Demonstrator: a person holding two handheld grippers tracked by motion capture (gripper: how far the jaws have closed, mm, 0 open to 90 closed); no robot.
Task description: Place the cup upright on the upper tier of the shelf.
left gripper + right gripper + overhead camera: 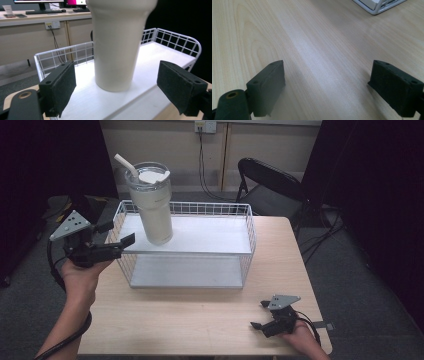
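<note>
Nearest the camera, the right gripper (pixel 260 315) rests low over bare tabletop (pixel 200 315), fingers (pixel 265 91) wide apart. Ahead of the left gripper's (pixel 119 234) equally wide fingers (pixel 60 86), a cream tumbler (pixel 151 205) stands upright on the white wire basket's (pixel 247 232) upper shelf.

- The left claw (pixel 117 87) has its two black padded jaws spread wide, one at each lower corner
- A cream tumbler (pixel 117 45) stands upright on the white shelf (pixel 160 56) straight ahead, between the jaws but beyond them, untouched by either pad; its top is cut off by the frame
- A white wire basket (pixel 175 37) rails the shelf at the back and right
- Behind, a long desk carries a keyboard (pixel 43 11) and monitors; a wall socket (pixel 52 24) below has a dark cable (pixel 56 43) hanging down
- A strip of the wooden counter (pixel 7 98) shows at lower left
</note>
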